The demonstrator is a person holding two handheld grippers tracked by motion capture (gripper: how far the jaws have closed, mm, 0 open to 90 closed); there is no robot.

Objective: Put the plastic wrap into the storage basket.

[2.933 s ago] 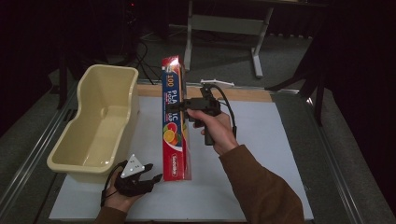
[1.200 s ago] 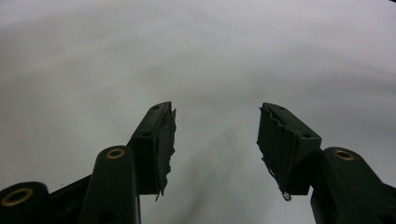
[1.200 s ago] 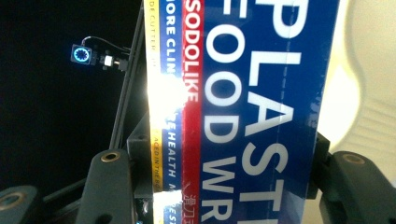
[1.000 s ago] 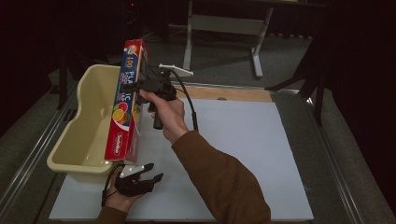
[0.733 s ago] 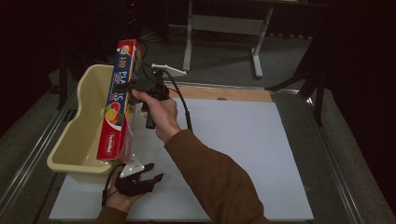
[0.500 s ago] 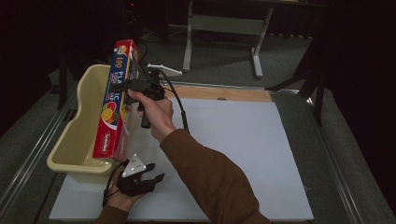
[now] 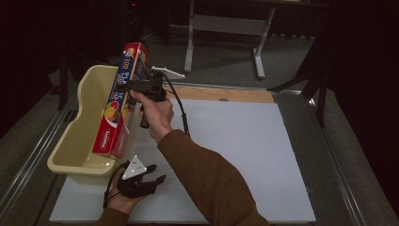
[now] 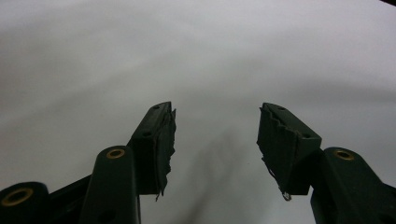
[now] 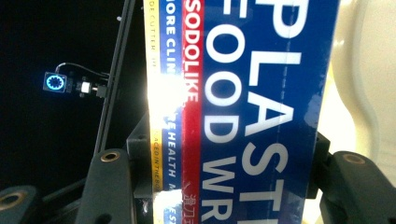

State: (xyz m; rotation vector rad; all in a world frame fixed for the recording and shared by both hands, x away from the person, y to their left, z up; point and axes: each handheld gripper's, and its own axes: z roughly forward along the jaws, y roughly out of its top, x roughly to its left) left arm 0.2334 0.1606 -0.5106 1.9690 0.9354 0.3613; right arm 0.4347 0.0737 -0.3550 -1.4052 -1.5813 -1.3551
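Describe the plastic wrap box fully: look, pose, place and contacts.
The plastic wrap box is a long, narrow carton, glossy, blue and red with white lettering, a yellow edge stripe and fruit pictures. It stands steeply tilted, top leaning away, its lower end down inside the cream plastic tub. The right gripper is shut on its upper part, one jaw against each side.

Red-and-blue wrap box (image 7: 121,107), pale yellow tub (image 7: 77,141)
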